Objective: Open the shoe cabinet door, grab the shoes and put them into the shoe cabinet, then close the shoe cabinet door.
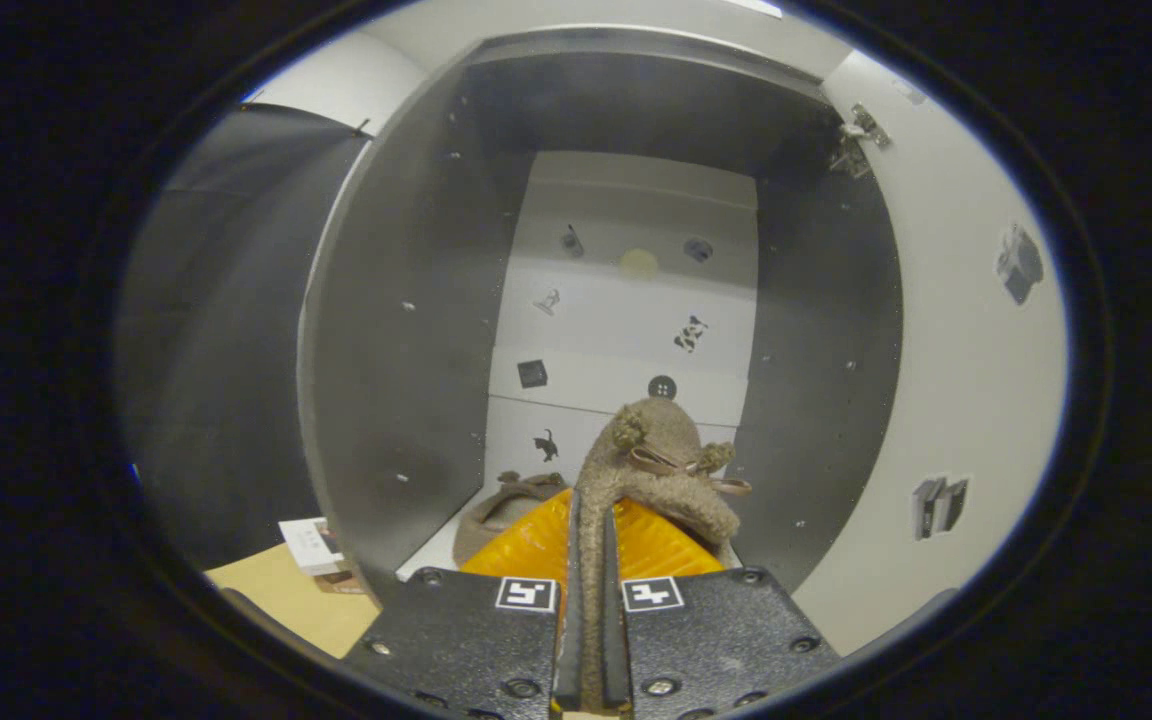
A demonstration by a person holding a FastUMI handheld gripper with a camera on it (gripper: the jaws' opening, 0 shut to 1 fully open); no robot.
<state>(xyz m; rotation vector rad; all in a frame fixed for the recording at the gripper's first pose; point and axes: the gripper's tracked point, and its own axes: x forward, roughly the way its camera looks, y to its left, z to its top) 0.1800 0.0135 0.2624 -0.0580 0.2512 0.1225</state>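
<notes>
My gripper (591,520) is shut on the fuzzy brown shoe (671,470), pinching the edge of its upper between both fingers. The shoe has pom-poms and a small bow, and hangs just ahead of the fingers at the mouth of the open shoe cabinet (406,330). A second brown shoe (506,510) lies on the cabinet's floor, left of the held one. The cabinet has dark grey side walls and a white back panel (626,330) with small stickers. Its door (976,360) stands swung open to the right, with a hinge (861,135) at the top.
A small box (311,545) lies on the tan floor (286,595) left of the cabinet. Black cloth (216,330) hangs to the left of the cabinet's side wall.
</notes>
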